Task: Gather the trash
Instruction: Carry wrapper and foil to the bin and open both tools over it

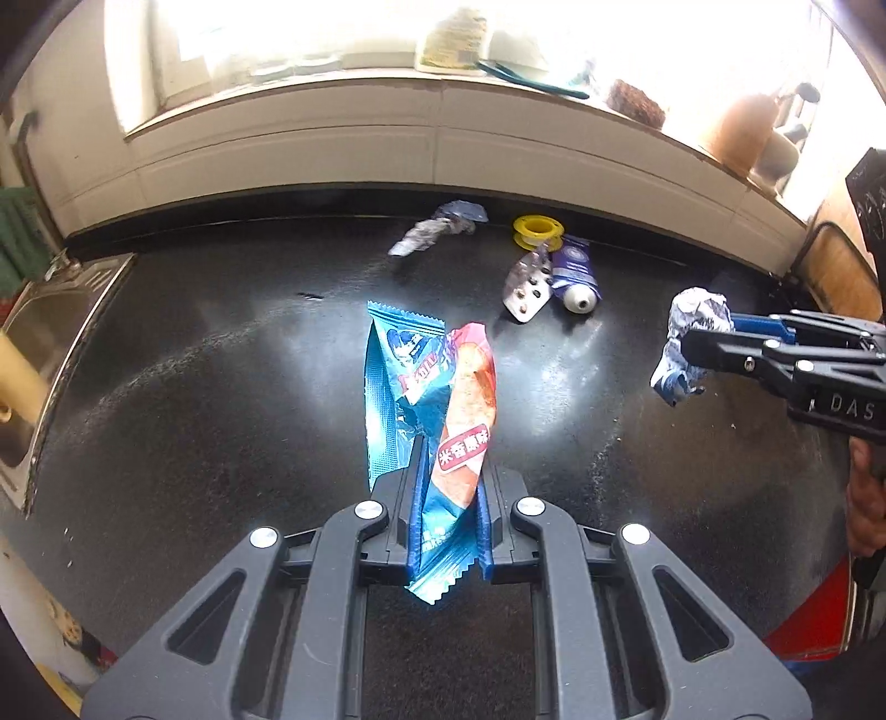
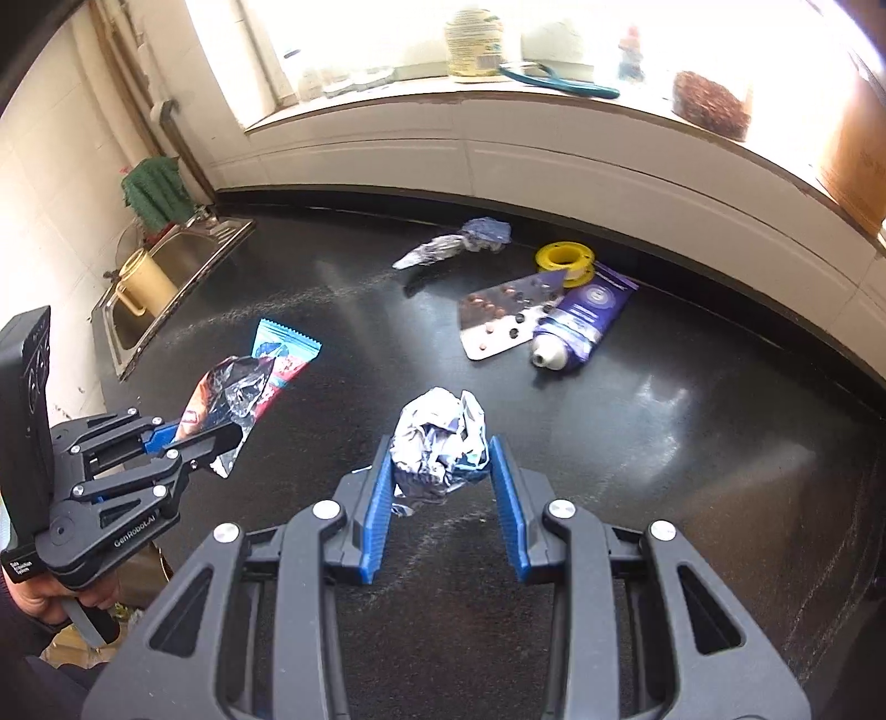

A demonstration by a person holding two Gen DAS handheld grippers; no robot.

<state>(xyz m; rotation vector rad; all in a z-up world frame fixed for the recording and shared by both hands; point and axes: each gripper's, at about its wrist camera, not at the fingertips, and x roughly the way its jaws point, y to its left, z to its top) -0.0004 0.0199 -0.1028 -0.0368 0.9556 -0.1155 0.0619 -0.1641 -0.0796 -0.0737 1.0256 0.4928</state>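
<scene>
We have the blue and orange snack wrapper (image 1: 429,421) pinched low in our left tongs (image 1: 448,520), its long upper part standing free above the dark surface (image 1: 194,387). Our right tongs (image 2: 440,471) hold a crumpled foil ball (image 2: 437,448) between the blue pads (image 2: 376,498), lifted clear as well. Both pieces look light and springy, so we judge it best to keep the squeeze steady and carry them level to wherever the trash goes; no bin shows in either view.

More litter lies farther back: a twisted silver wrapper (image 2: 451,243), a pill blister sheet (image 2: 506,315) leaning against a purple tube (image 2: 581,321), and a yellow tape spool (image 2: 565,257) just behind them.

A steel sink (image 2: 166,277) with a tan jug (image 2: 144,282) sits left of the surface. Behind, a white tiled wall rises to a bright windowsill (image 2: 498,94) carrying a jar (image 2: 476,44).
</scene>
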